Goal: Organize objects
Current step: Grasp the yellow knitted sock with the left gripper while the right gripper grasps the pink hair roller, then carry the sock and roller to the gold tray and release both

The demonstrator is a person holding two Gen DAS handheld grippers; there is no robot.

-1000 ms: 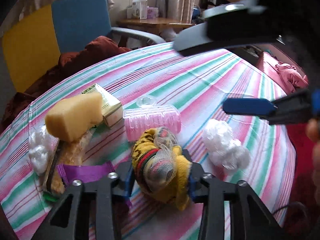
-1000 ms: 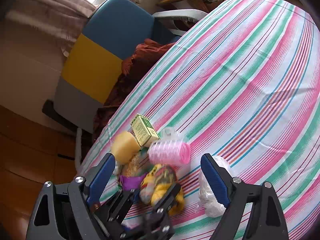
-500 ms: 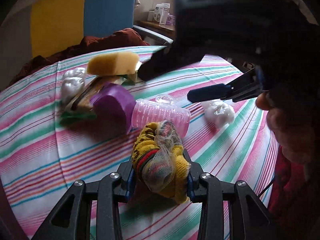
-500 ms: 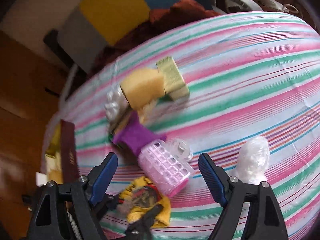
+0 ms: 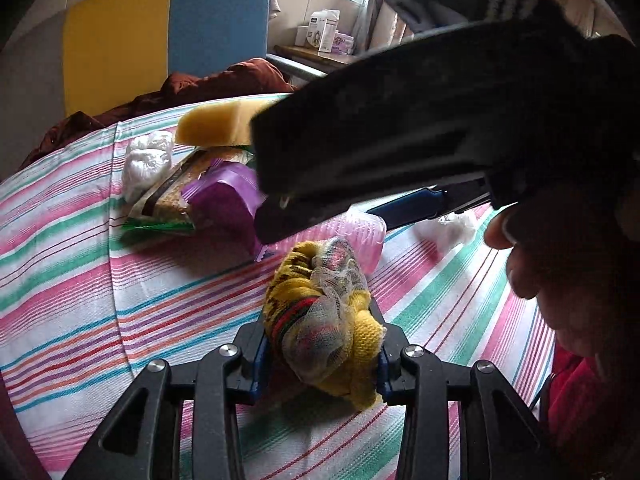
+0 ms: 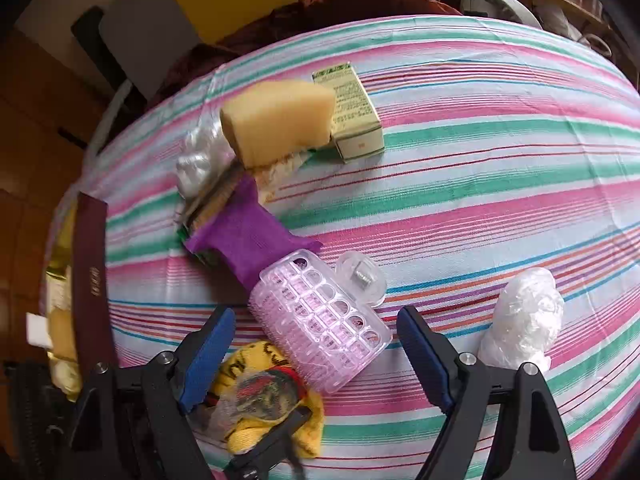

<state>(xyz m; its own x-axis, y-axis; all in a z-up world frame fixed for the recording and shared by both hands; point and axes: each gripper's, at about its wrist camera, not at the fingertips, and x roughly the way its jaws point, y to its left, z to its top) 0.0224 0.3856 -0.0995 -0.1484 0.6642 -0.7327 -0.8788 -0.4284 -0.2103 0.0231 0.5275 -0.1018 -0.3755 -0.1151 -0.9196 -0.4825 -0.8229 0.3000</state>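
Yellow knit bundle (image 5: 320,320) wrapped in mesh sits clamped in the left gripper (image 5: 322,354), just above the striped tablecloth (image 6: 480,160), in front of the clutter. Since a sec ago the right gripper (image 6: 316,344) has swung in over the pile; its blue fingers (image 6: 210,340) are spread wide either side of the pink plastic roller (image 6: 320,320), not touching. Likely next pick. White plastic wad (image 6: 524,320) lies to its right; sponge (image 6: 276,120) & box (image 6: 352,112) farther back.
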